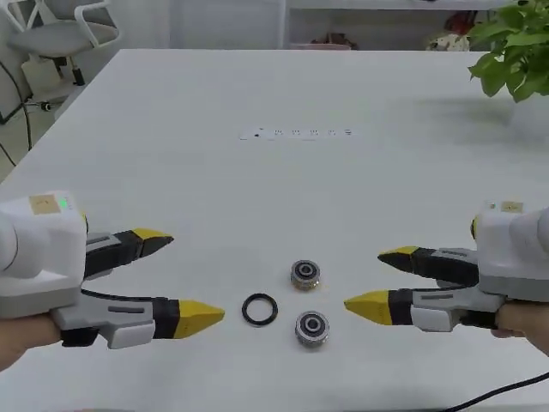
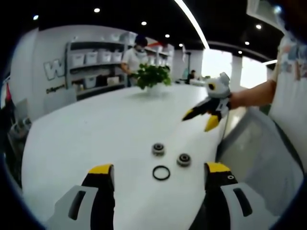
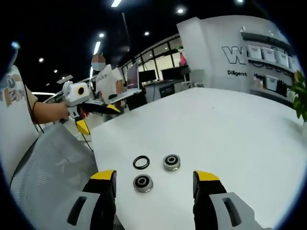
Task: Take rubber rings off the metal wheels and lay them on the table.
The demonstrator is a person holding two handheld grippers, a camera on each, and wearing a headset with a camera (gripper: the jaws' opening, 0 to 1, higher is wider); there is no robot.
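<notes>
Two small metal wheels sit near the table's front edge: one (image 1: 305, 274) farther back, one (image 1: 311, 328) closer to me. A loose black rubber ring (image 1: 260, 310) lies flat on the table just left of them. In the left gripper view the ring (image 2: 161, 173) lies ahead between the jaws, with the wheels (image 2: 158, 149) (image 2: 183, 160) beyond. The right gripper view has the ring (image 3: 141, 162) and wheels (image 3: 171, 162) (image 3: 143, 183) ahead. My left gripper (image 1: 190, 276) is open, left of the ring. My right gripper (image 1: 371, 279) is open, right of the wheels. Neither holds anything.
The white table (image 1: 283, 172) stretches far back. A green plant (image 1: 515, 47) stands at its back right corner. An office chair (image 1: 60, 39) stands beyond the back left corner. A power socket strip (image 1: 296, 133) is set into the table's middle.
</notes>
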